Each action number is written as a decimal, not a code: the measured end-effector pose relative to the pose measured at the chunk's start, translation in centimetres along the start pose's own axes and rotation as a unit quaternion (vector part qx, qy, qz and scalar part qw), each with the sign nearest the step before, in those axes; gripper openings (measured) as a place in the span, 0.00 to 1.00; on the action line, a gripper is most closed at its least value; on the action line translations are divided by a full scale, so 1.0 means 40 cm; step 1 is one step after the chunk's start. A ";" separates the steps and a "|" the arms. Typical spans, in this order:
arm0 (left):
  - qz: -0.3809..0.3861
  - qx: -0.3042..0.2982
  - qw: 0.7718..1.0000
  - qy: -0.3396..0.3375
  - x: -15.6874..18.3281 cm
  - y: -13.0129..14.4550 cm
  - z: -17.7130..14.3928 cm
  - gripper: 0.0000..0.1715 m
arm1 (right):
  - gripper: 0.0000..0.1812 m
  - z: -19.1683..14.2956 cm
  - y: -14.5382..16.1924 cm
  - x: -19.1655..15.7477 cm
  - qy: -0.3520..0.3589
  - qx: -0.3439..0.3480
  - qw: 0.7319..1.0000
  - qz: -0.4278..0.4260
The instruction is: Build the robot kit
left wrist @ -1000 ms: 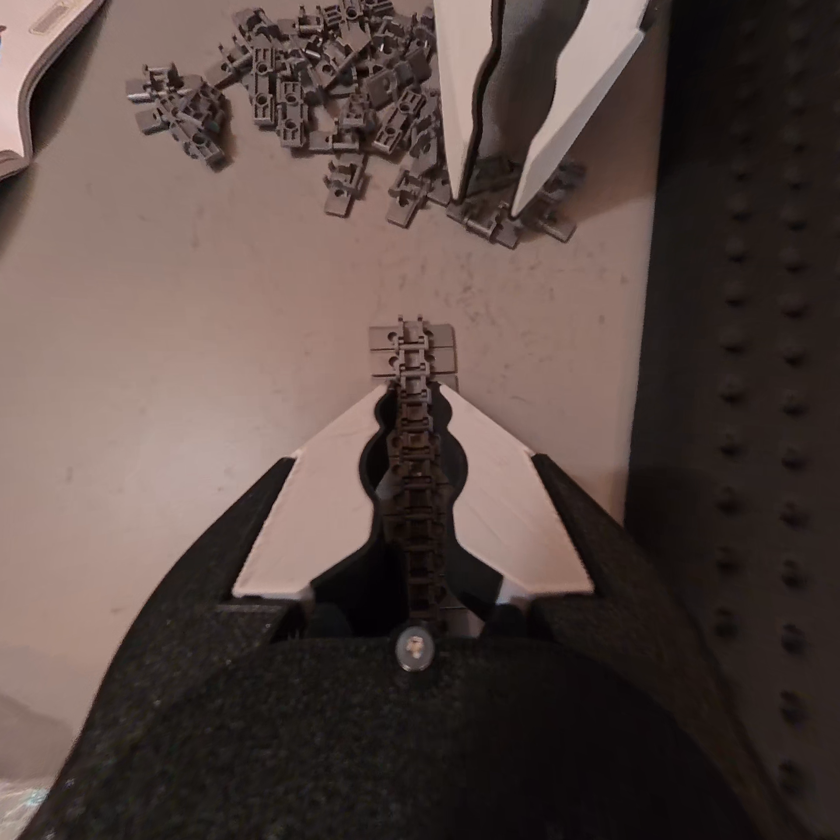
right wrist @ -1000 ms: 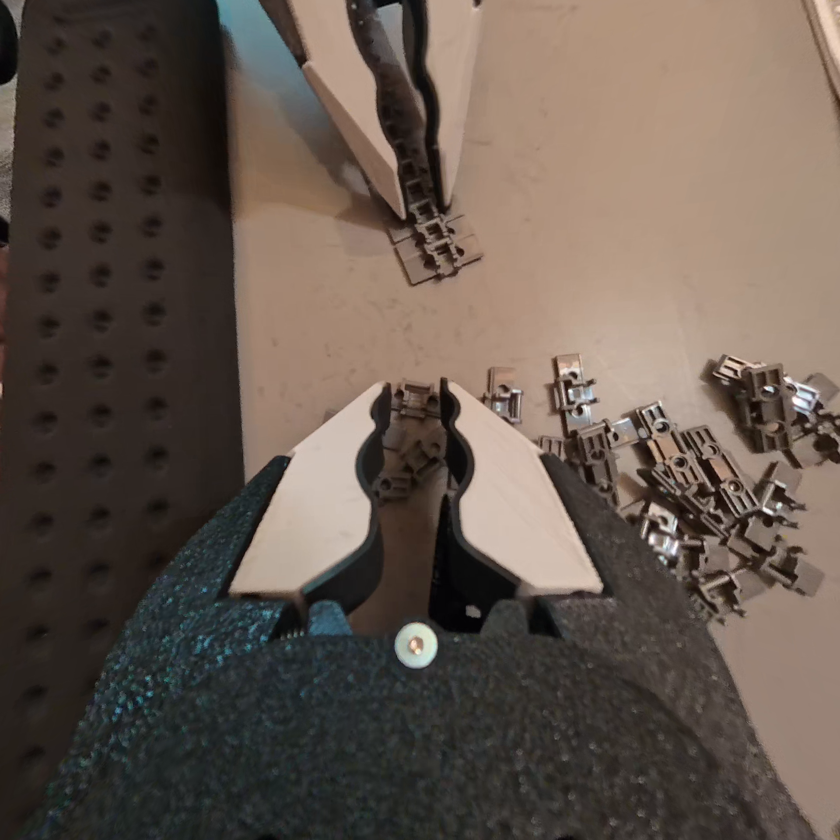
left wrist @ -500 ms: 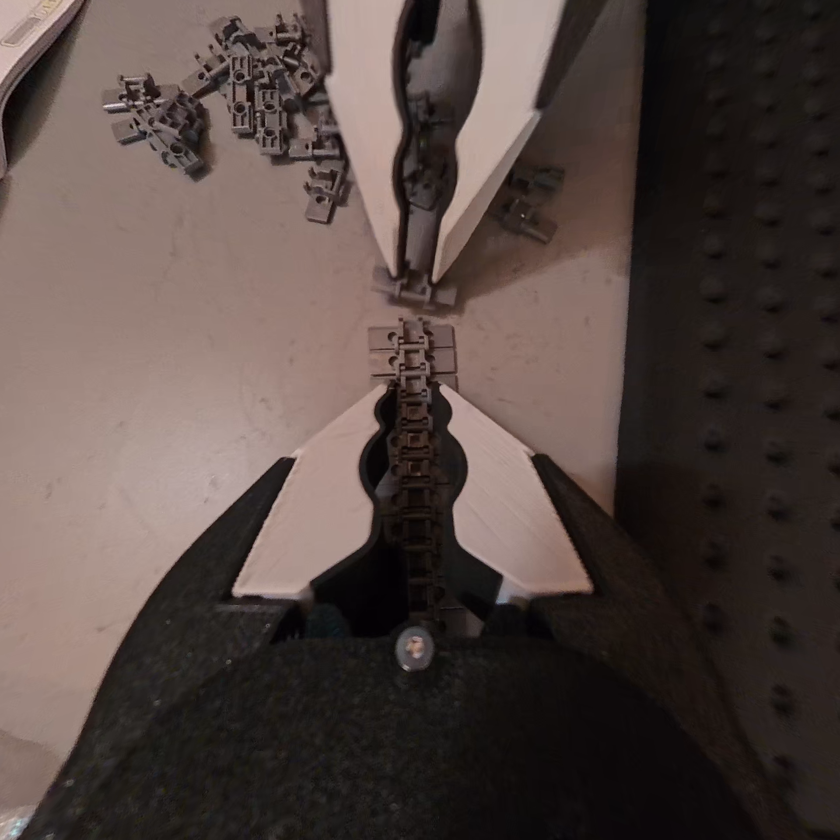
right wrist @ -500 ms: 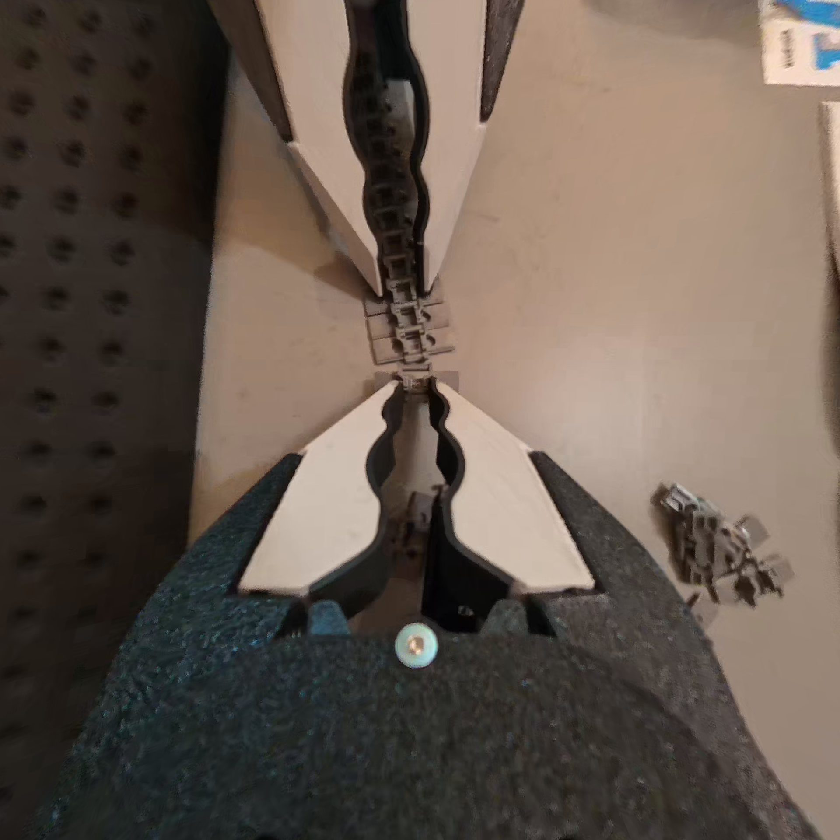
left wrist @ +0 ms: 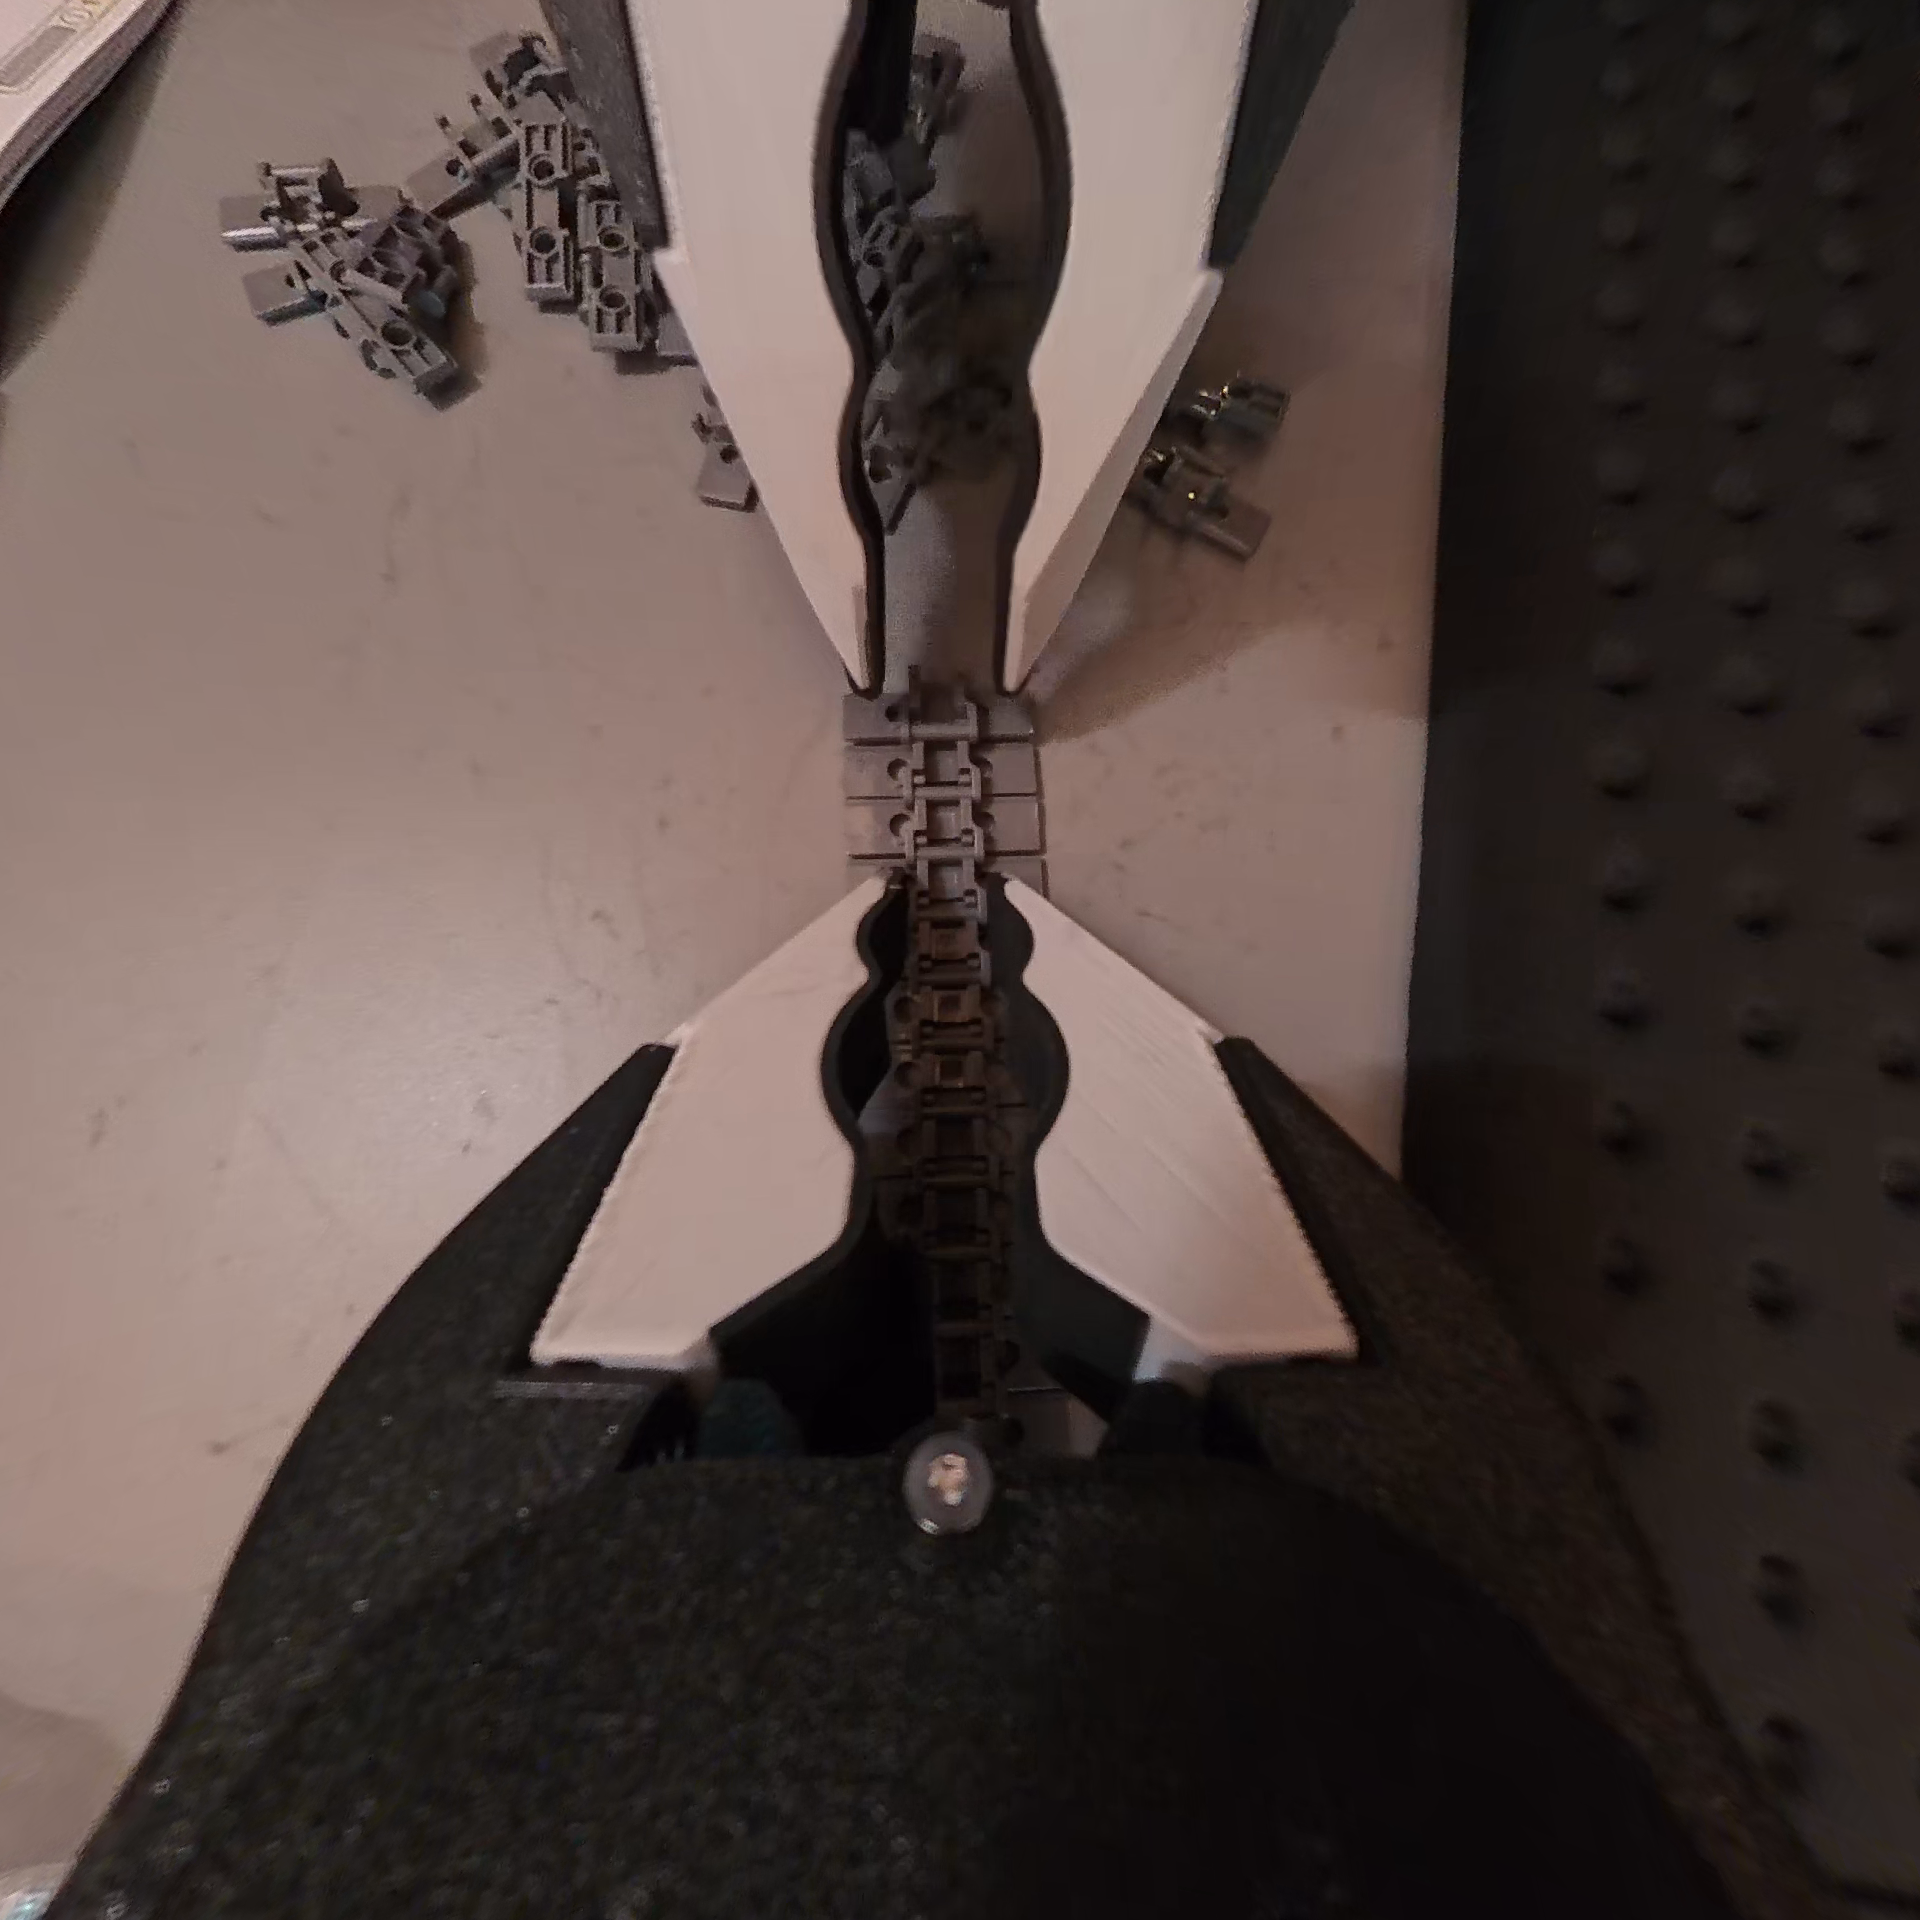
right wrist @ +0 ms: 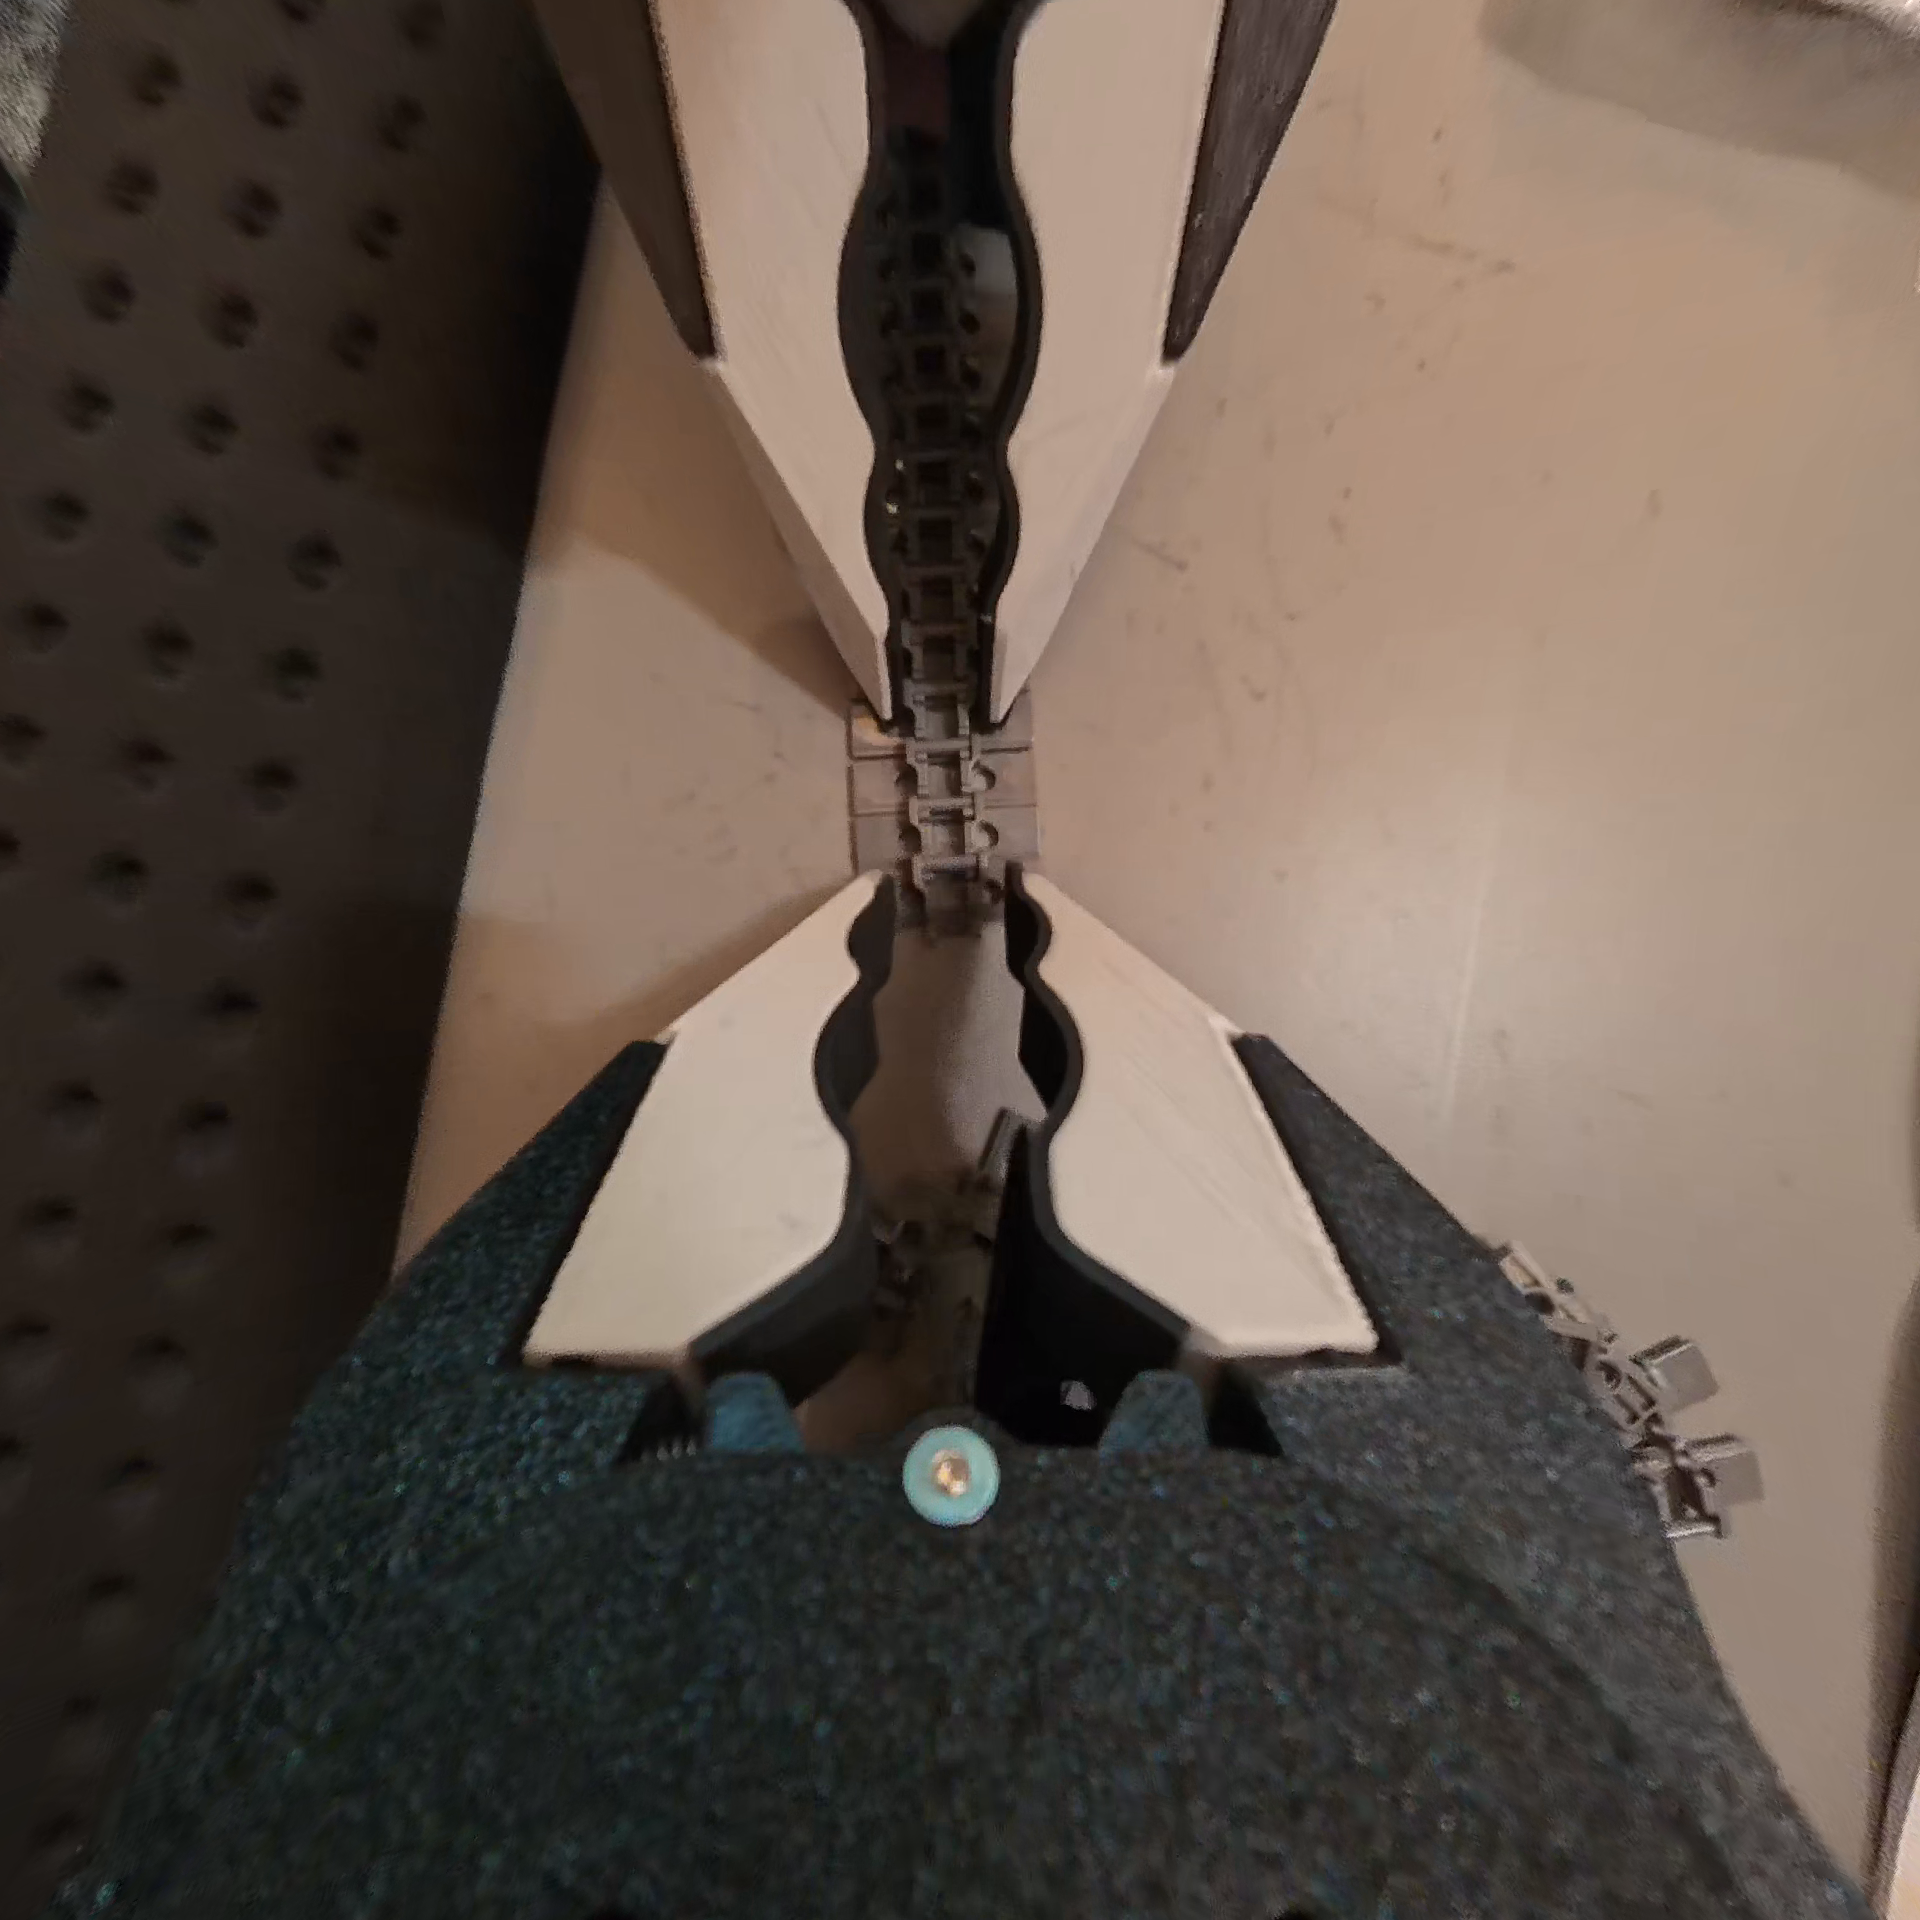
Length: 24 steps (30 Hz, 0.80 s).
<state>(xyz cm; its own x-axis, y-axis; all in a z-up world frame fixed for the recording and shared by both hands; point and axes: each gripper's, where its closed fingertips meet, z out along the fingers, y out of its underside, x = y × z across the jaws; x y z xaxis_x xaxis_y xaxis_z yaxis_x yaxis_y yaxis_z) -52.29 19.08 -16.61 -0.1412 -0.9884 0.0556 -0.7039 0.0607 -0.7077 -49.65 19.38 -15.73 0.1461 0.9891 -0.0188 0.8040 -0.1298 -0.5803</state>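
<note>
Between my two sets of fingers, near the desk edge that borders the dark studded mat (left wrist: 1683,727), lies the exposed end of a grey link chain (left wrist: 940,790). My left gripper (left wrist: 943,883) has its fingers closed on the chain, which runs back between them toward the camera. My right gripper (right wrist: 943,883) meets it tip to tip; its fingers are narrowed around the last link (right wrist: 943,899), though I cannot tell whether they actually pinch it or stand just apart. Loose grey links (left wrist: 343,281) sit scattered on the beige desk (left wrist: 312,831) behind the right gripper, with two more (left wrist: 1205,457) just beside it toward the mat.
</note>
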 end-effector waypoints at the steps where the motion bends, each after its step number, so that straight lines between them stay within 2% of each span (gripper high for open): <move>1: 0.001 0.000 1.000 -0.001 0.000 0.000 0.000 0.09 | 0.09 -0.004 -0.010 0.000 0.001 0.011 1.000 0.002; 3: 0.001 0.000 1.000 -0.002 0.000 0.000 0.000 0.09 | 0.02 -0.001 -0.019 0.000 0.002 0.020 1.000 0.007; 5: 0.001 0.000 1.000 -0.002 0.000 0.000 0.000 0.09 | 0.00 0.013 -0.005 0.006 0.016 0.003 1.000 -0.002; 16: 0.000 0.000 1.000 -0.007 0.000 -0.001 0.001 0.09 | 0.00 0.022 0.003 0.003 -0.004 -0.022 0.999 0.048; 24: -0.006 0.000 1.000 0.000 0.000 -0.002 0.002 0.08 | 0.00 0.028 0.005 0.001 -0.011 -0.092 0.994 0.048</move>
<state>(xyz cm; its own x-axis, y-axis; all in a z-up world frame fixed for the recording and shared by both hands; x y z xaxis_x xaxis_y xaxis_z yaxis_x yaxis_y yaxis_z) -52.15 19.05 -16.60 -0.1333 -0.9890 0.0644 -0.7058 0.0491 -0.7067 -50.12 19.49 -16.78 0.2171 0.9724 -0.0859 0.8793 -0.2330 -0.4155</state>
